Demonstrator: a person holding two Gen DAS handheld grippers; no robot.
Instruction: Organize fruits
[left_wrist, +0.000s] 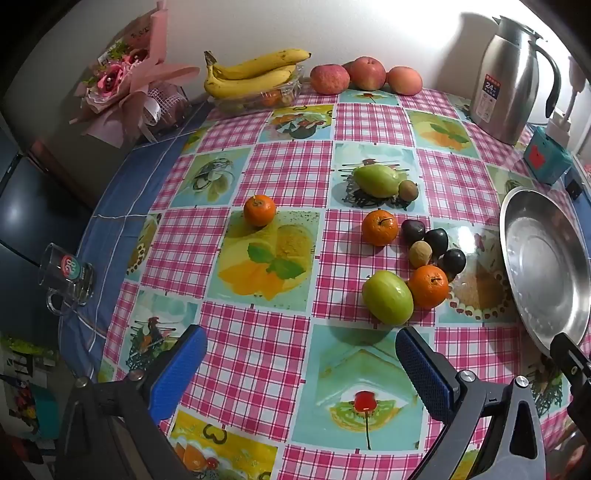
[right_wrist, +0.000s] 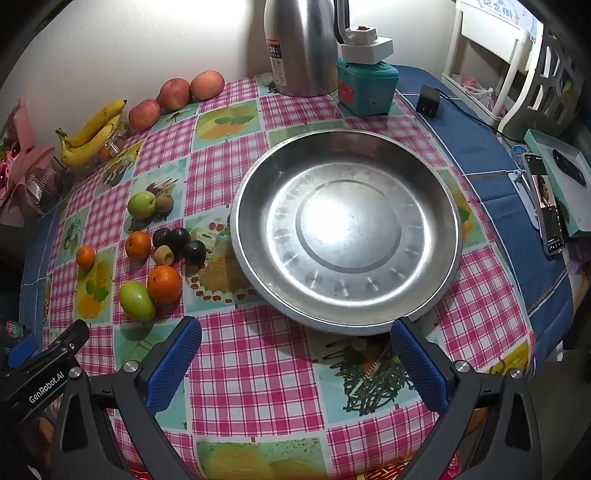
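Observation:
Loose fruits lie on the checked tablecloth: three oranges (left_wrist: 428, 286), (left_wrist: 379, 227), (left_wrist: 259, 210), two green fruits (left_wrist: 386, 297), (left_wrist: 376, 181), several dark plums (left_wrist: 436, 242) and two small brown fruits (left_wrist: 420, 254). An empty steel plate (right_wrist: 436, 229) sits to their right; it also shows in the left wrist view (left_wrist: 517, 236). My left gripper (left_wrist: 301, 363) is open and empty, just short of the near green fruit. My right gripper (right_wrist: 295, 354) is open and empty at the plate's near rim. The fruit cluster also shows in the right wrist view (right_wrist: 164, 284).
Bananas (left_wrist: 251, 74) on a clear tray and three apples (left_wrist: 365, 74) line the back wall. A steel thermos (left_wrist: 509, 77), a teal box (right_wrist: 367, 86), a glass mug (left_wrist: 66, 277), a pink bouquet (left_wrist: 125, 81) and a phone (right_wrist: 546, 206) ring the table.

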